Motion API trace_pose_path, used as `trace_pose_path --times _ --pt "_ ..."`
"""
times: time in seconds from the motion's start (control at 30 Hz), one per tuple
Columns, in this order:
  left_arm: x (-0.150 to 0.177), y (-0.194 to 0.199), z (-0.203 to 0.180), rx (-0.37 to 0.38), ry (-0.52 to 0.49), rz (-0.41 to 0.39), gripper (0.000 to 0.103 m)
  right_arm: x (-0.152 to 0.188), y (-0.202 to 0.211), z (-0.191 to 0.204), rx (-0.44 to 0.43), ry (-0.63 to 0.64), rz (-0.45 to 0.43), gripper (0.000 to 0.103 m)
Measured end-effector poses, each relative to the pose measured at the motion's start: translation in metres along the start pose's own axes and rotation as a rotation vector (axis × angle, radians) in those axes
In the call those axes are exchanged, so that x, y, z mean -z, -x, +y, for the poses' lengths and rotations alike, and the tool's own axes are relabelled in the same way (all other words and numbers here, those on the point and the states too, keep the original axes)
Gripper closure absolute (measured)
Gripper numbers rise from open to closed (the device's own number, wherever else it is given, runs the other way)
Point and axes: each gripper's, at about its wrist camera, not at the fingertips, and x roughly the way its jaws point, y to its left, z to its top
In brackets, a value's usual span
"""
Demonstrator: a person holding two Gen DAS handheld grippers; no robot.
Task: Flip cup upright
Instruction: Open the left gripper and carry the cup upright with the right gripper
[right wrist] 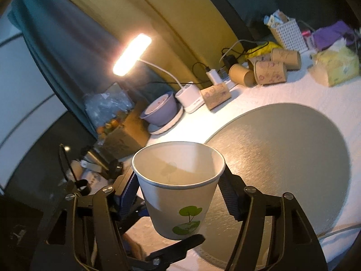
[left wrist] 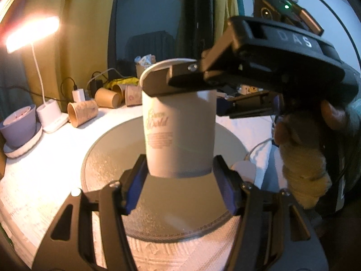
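The left tool (left wrist: 178, 176) stands open astride the base of the white cup (left wrist: 178, 122), which hangs mouth-up, long axis near vertical, above the grey mat (left wrist: 108, 158) on the bench (left wrist: 45, 176), gripped near its rim by the right tool (right wrist: 180, 187).

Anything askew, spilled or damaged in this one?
No spill or damage shows. The white paper cup is held mouth-up, clear of the round grey mat, by the right gripper. Several brown paper cups lie on their sides behind.
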Motion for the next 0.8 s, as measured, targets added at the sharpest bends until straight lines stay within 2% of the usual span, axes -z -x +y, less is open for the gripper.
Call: trace_pose_path --times 0.43,0.8 --pt "0.004 -0.011 0.025 0.011 0.142 0.098 0.042 -0.003 -0.012 0.016 0.255 0.167 -0.036 0.034" --pt "0.013 -0.022 0.047 -0.019 0.241 0.163 0.042 0.003 -0.027 0.004 0.494 0.306 -0.109 0.034"
